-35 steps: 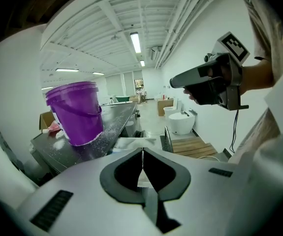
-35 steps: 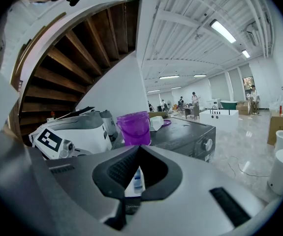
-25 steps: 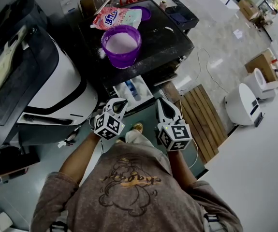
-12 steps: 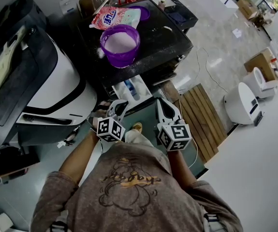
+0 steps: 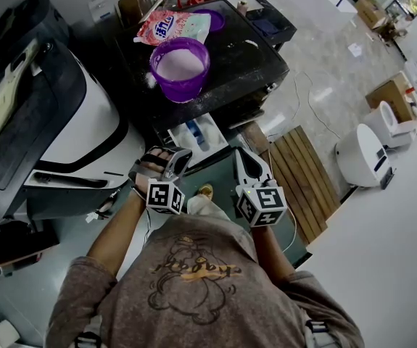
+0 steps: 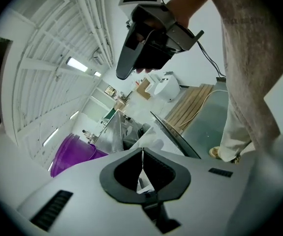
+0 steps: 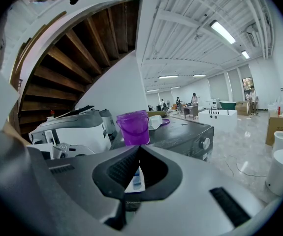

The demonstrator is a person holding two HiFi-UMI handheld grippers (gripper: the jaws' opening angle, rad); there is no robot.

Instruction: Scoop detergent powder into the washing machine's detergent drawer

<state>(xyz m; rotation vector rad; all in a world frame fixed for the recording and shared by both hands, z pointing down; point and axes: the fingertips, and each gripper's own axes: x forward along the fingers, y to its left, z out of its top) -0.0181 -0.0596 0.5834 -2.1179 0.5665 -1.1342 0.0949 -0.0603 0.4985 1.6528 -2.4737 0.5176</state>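
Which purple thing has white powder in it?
The tall purple bucket, nearer the machine's front edge. The other purple piece lies flat farther back, partly behind the detergent bag.

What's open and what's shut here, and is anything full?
detergent drawer: pulled open.
purple bucket: lid off, white powder inside.
detergent bag: lying flat behind the bucket.
left gripper: jaws shut, empty.
right gripper: jaws shut, empty.
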